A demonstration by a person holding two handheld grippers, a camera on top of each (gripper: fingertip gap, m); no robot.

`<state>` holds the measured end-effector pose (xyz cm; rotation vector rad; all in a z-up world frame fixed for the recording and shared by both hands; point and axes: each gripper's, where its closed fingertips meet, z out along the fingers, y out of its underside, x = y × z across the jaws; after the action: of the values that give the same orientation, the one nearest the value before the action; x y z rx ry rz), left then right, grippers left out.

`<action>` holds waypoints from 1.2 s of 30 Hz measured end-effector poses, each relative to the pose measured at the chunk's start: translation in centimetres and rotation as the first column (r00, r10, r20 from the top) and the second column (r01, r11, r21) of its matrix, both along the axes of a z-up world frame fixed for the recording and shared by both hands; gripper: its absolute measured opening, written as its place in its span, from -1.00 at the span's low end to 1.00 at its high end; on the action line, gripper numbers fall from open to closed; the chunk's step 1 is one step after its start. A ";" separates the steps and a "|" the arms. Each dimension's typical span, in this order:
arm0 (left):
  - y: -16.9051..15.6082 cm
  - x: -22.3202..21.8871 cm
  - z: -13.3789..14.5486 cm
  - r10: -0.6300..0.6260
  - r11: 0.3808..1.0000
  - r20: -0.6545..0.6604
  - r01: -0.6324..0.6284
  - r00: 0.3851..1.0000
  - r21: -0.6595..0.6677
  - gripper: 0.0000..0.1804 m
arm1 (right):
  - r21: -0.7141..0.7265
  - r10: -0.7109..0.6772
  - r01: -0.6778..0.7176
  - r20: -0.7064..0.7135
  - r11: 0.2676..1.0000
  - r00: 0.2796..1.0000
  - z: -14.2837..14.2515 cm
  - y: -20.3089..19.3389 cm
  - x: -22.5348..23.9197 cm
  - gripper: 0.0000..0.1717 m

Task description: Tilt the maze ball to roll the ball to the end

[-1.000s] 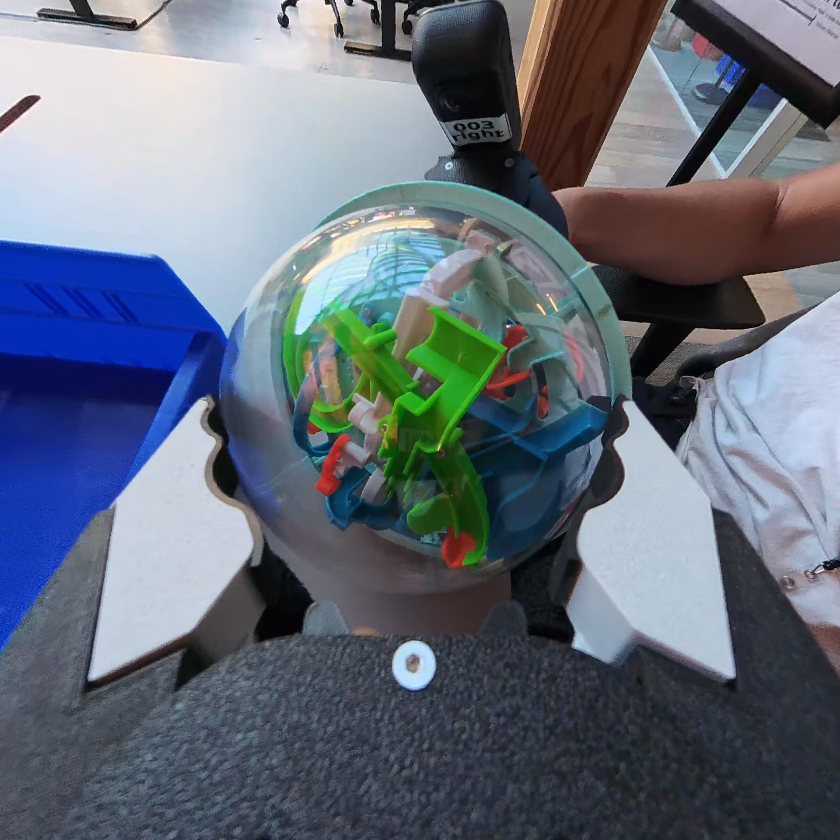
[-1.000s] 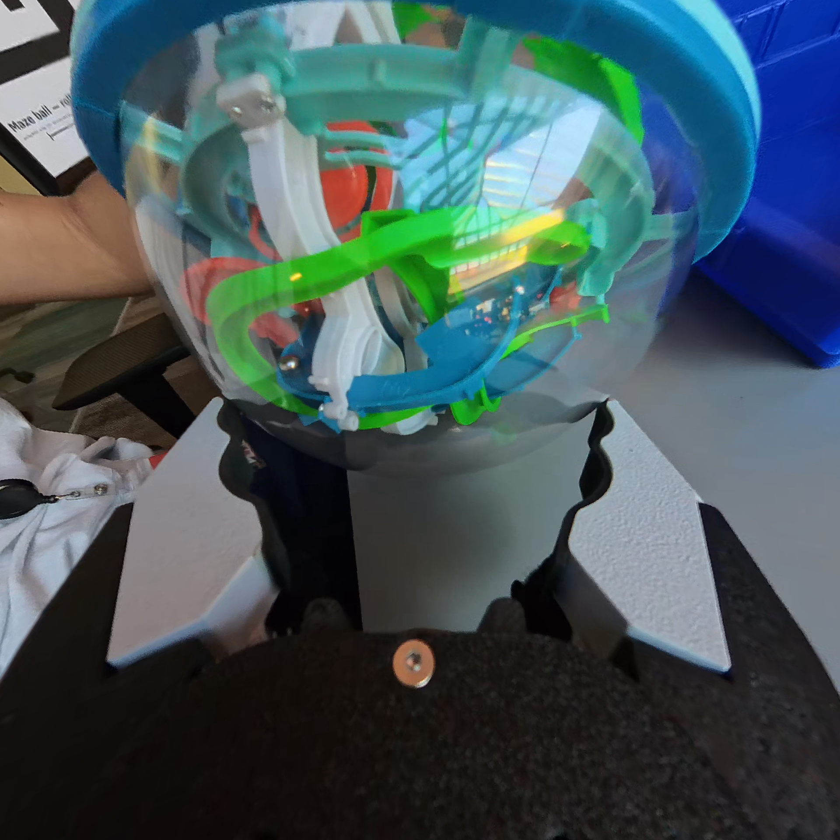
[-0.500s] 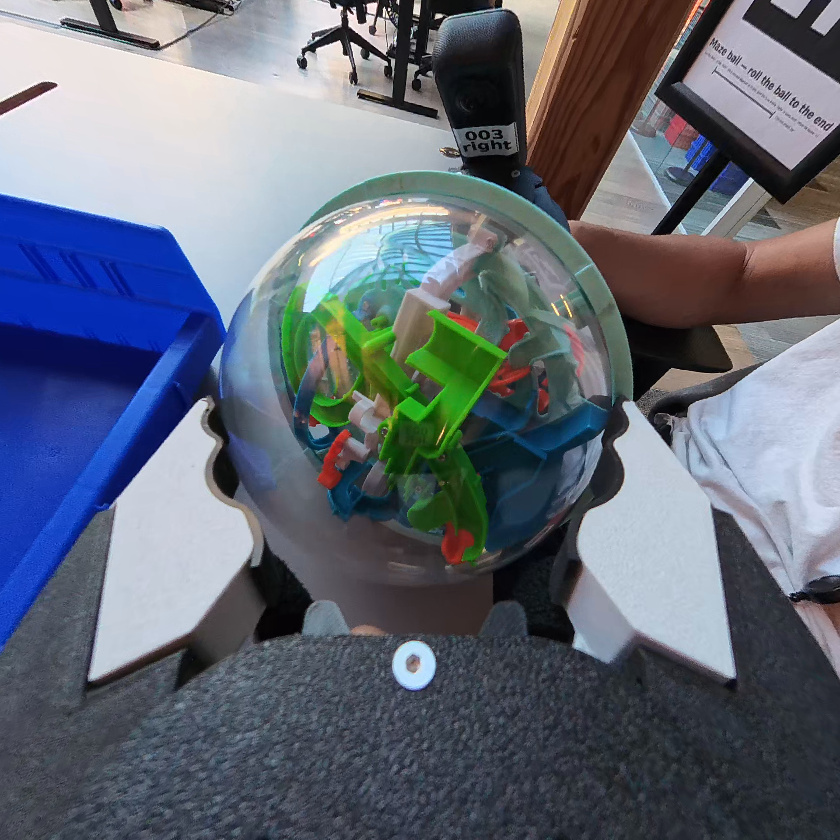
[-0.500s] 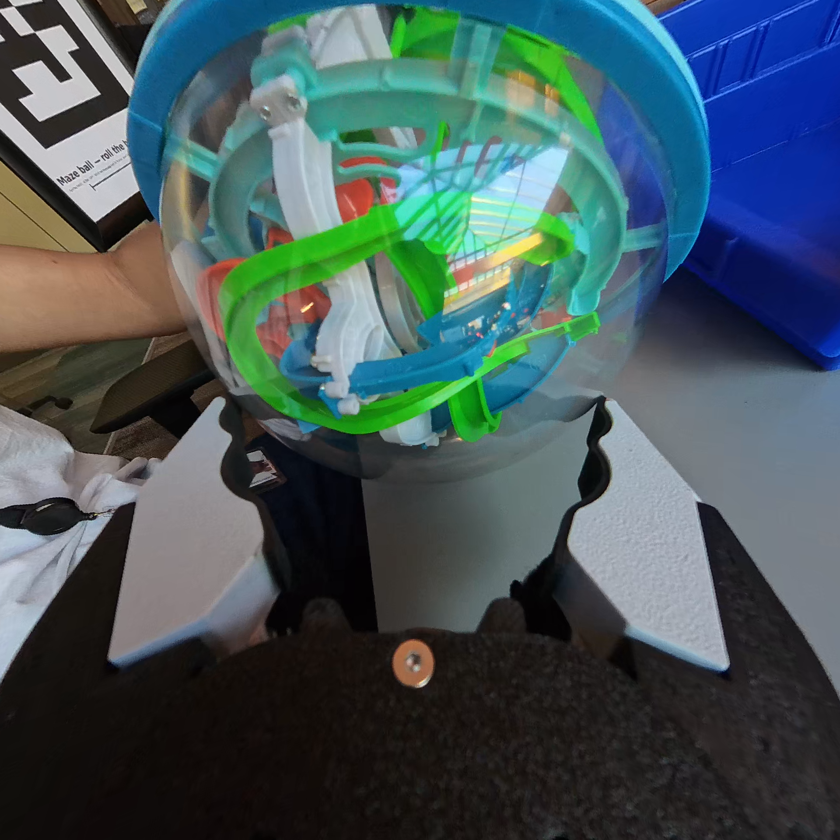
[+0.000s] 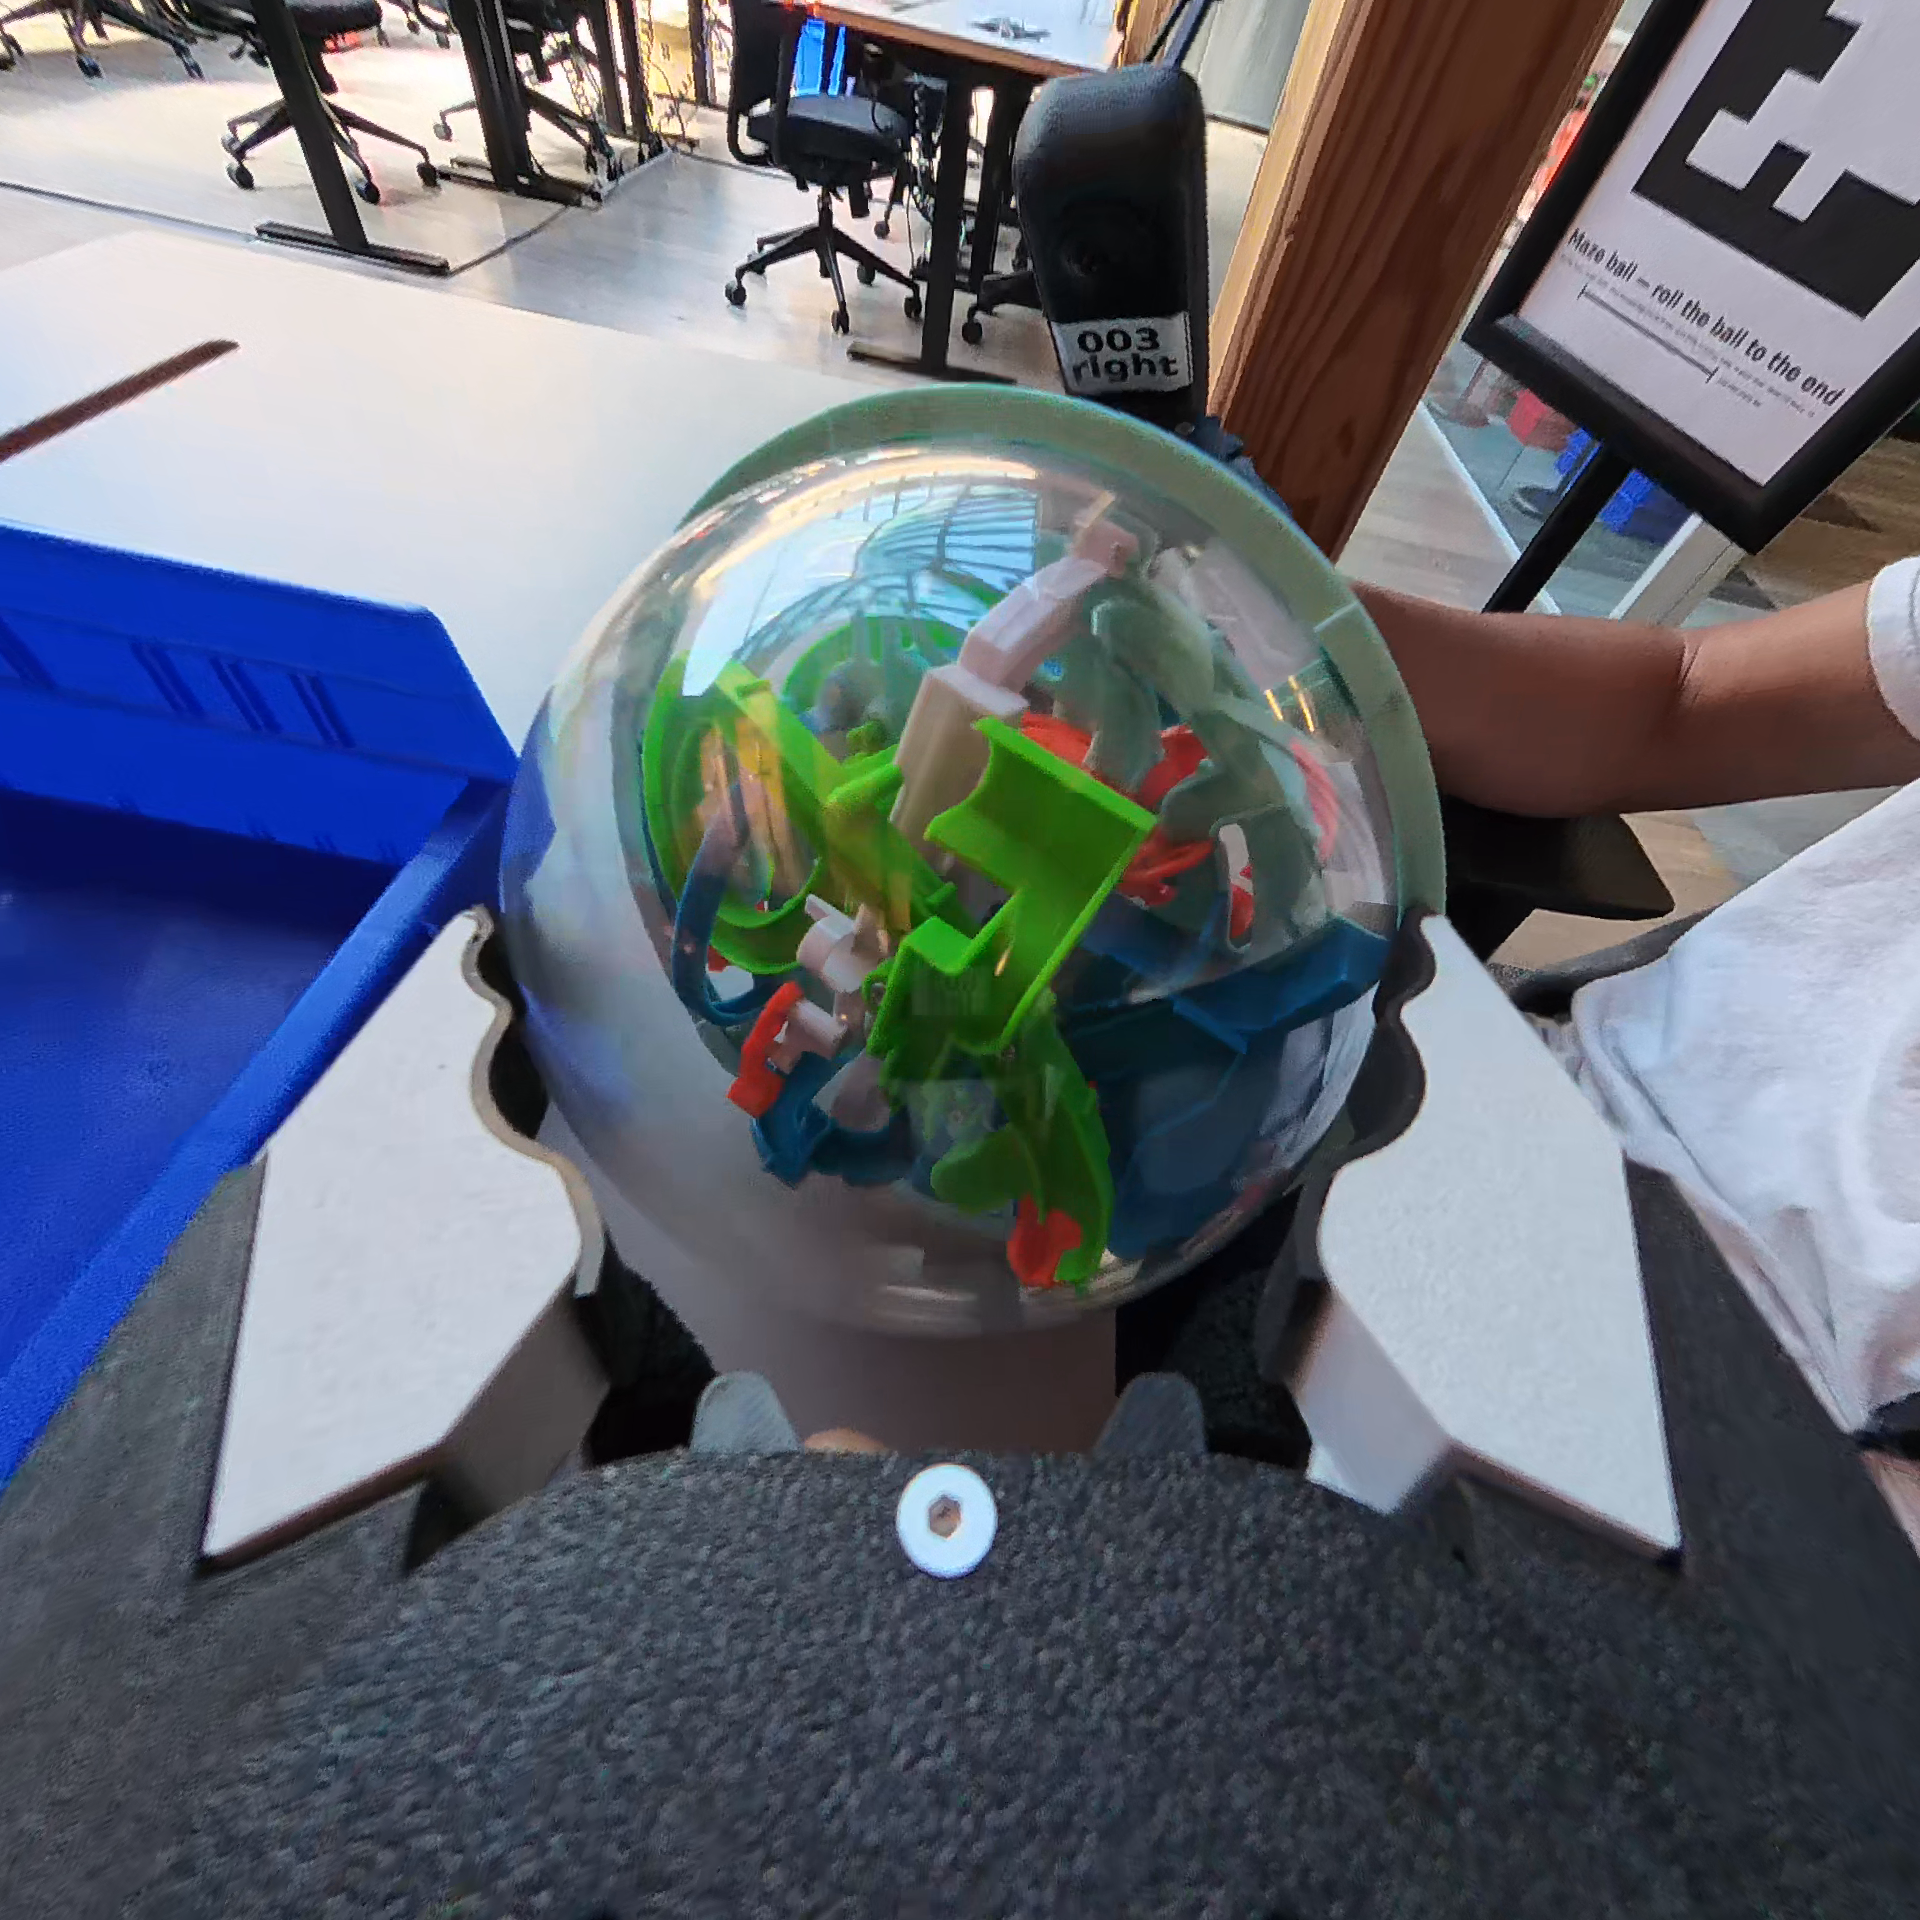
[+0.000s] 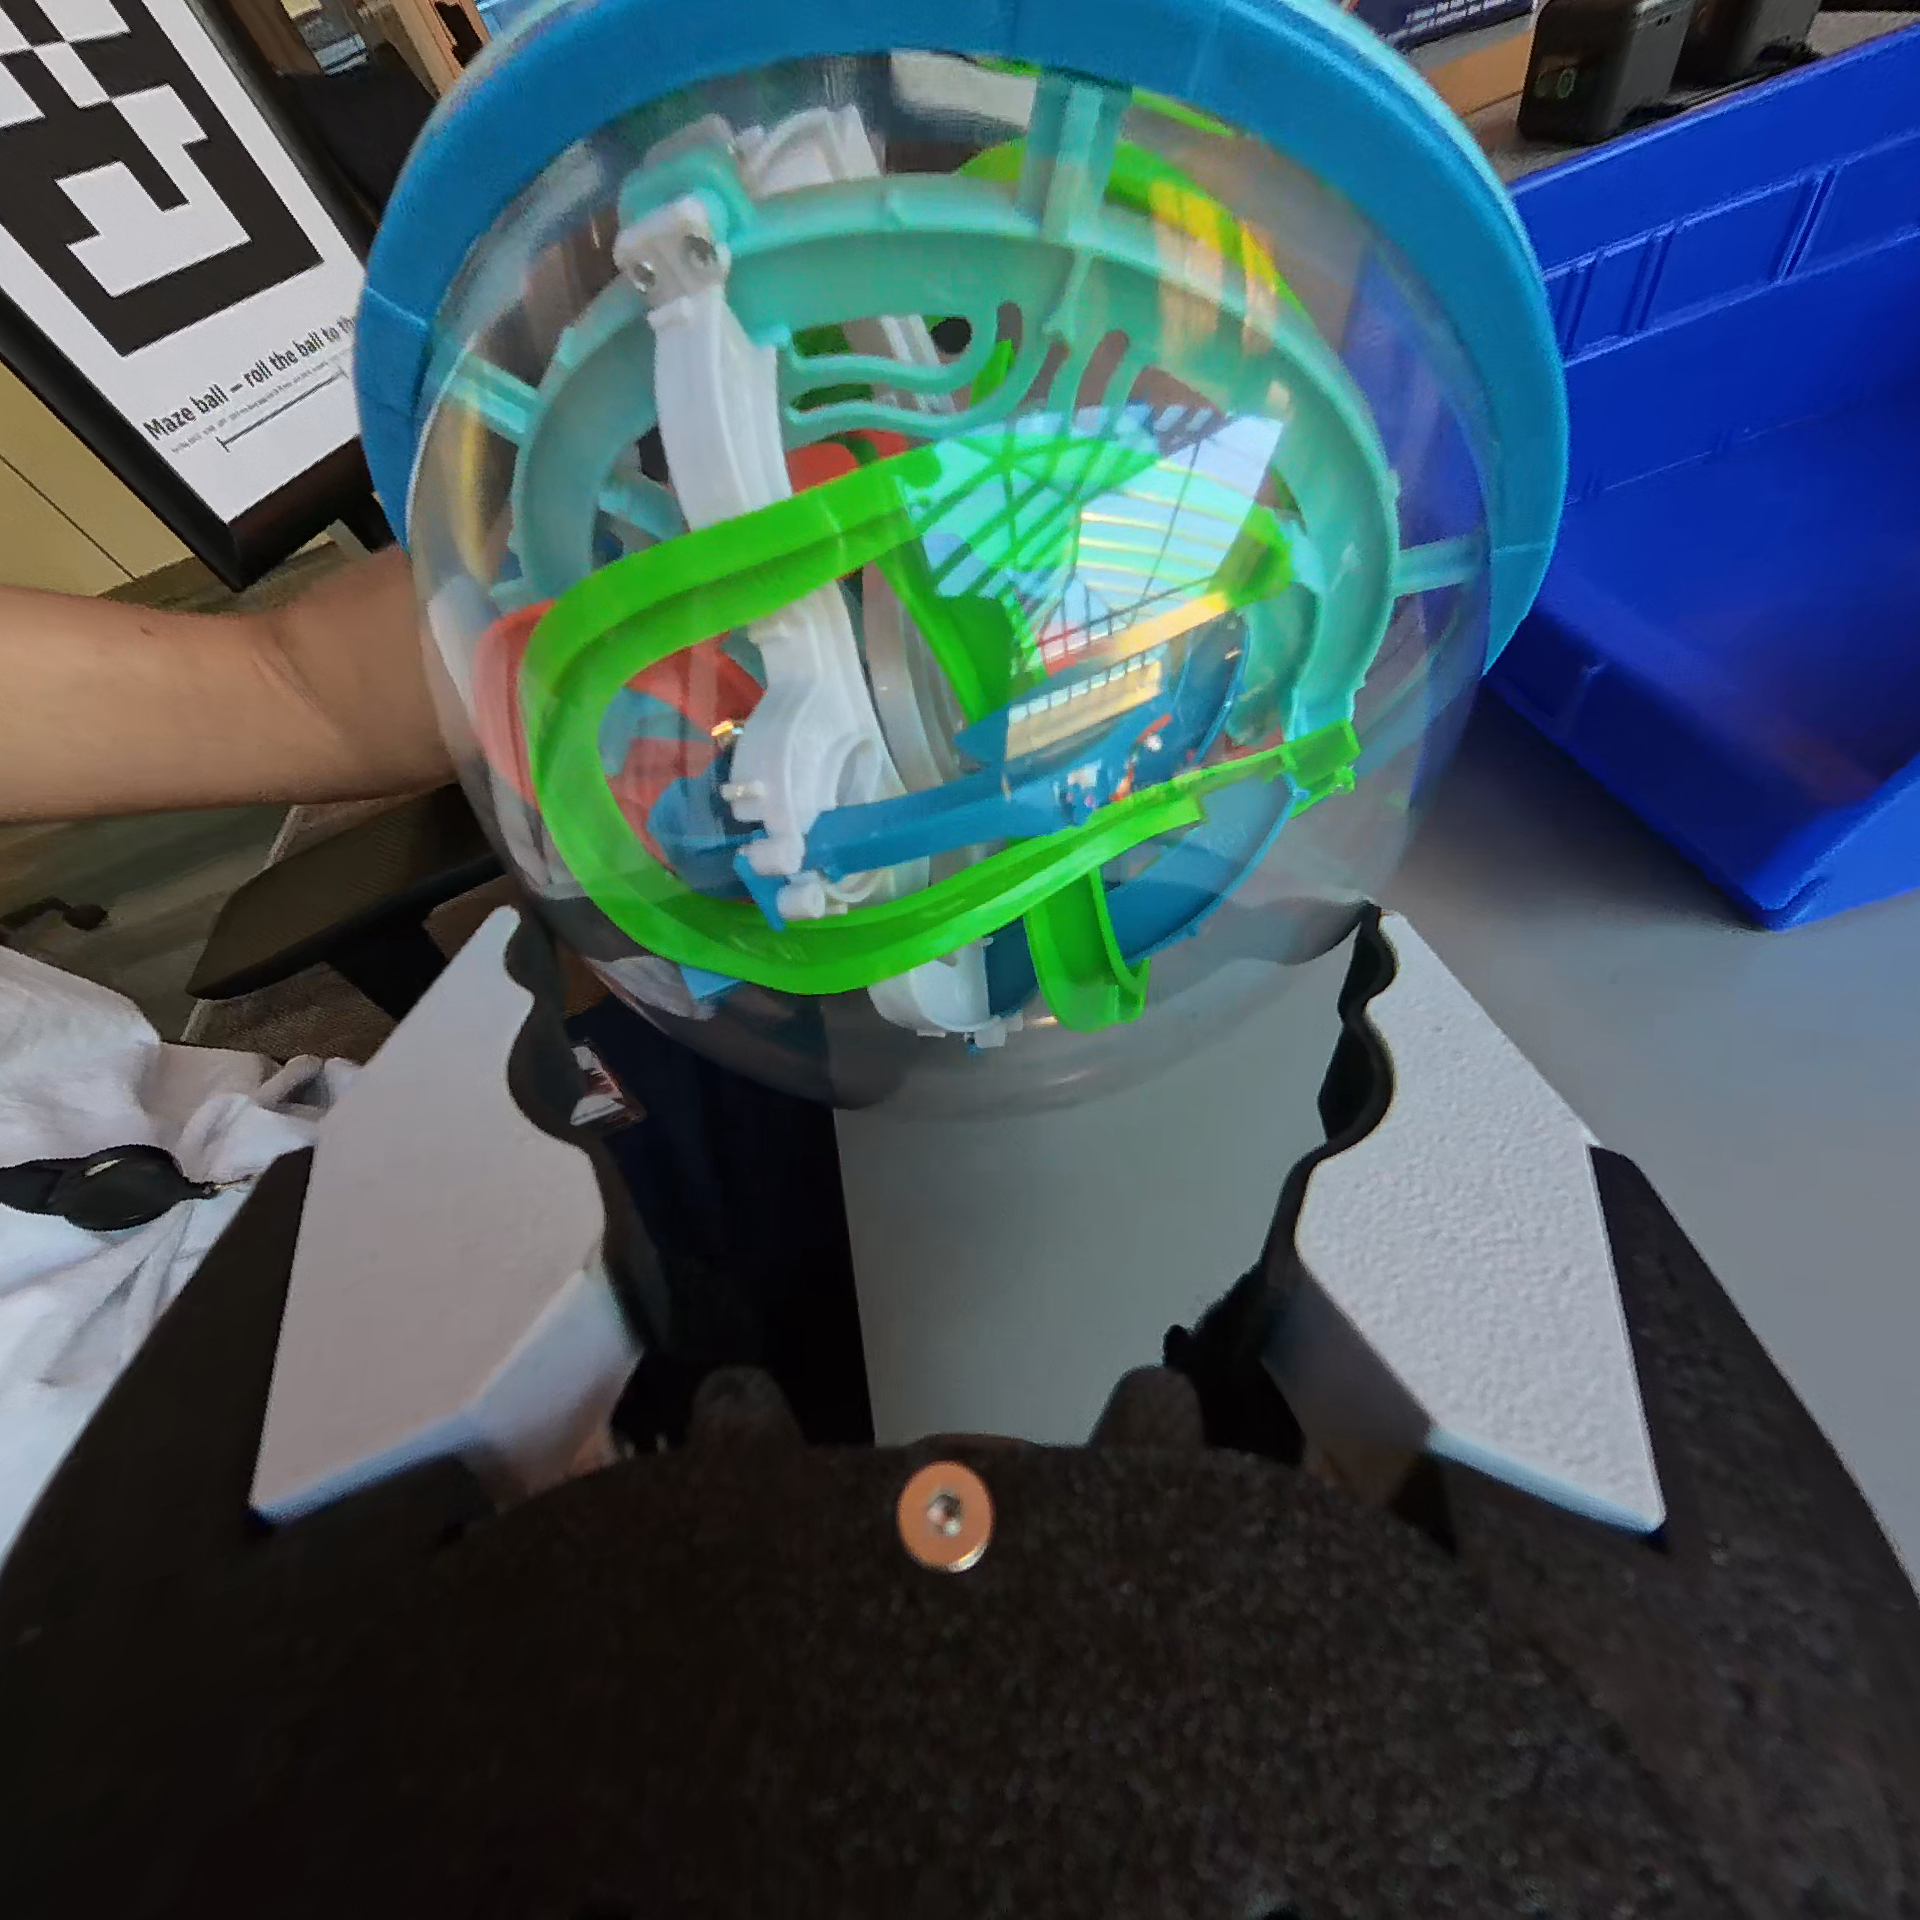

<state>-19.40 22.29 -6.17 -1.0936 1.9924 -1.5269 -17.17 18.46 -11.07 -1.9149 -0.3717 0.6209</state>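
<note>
The maze ball (image 5: 966, 883) was up off the tabletop (image 5: 395, 436), just beside the blue bin (image 5: 208, 831). I had my left tool (image 5: 961, 966) and right tool (image 6: 951, 987) spread wide, each gripping its clear shell. Tilting was under way, I judged; I couldn't find the small ball, so slow tilts were called for.

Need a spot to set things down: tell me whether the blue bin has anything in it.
No. The blue bin beside the maze ball shows only its bare blue floor in the left wrist view.
</note>
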 end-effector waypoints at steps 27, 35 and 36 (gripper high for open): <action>0.6 -3.4 7.8 0.169 0.705 0.232 0.047 0.958 -0.708 0.72 | -0.192 -0.099 0.124 0.138 0.974 0.985 16.3 2.6 -2.5 0.73; 2.5 -5.3 8.4 0.158 0.607 0.297 0.145 0.942 -0.782 0.72 | -0.315 -0.111 0.191 0.253 0.930 0.961 17.3 4.9 -4.9 0.73; 2.6 -5.5 8.5 0.156 0.600 0.306 0.156 0.939 -0.785 0.72 | -0.322 -0.109 0.196 0.267 0.926 0.957 17.5 5.1 -5.1 0.73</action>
<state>-24.92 24.90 2.38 -0.9838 1.0090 -2.5241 -22.29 23.60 6.47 -2.3450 -0.2751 0.3600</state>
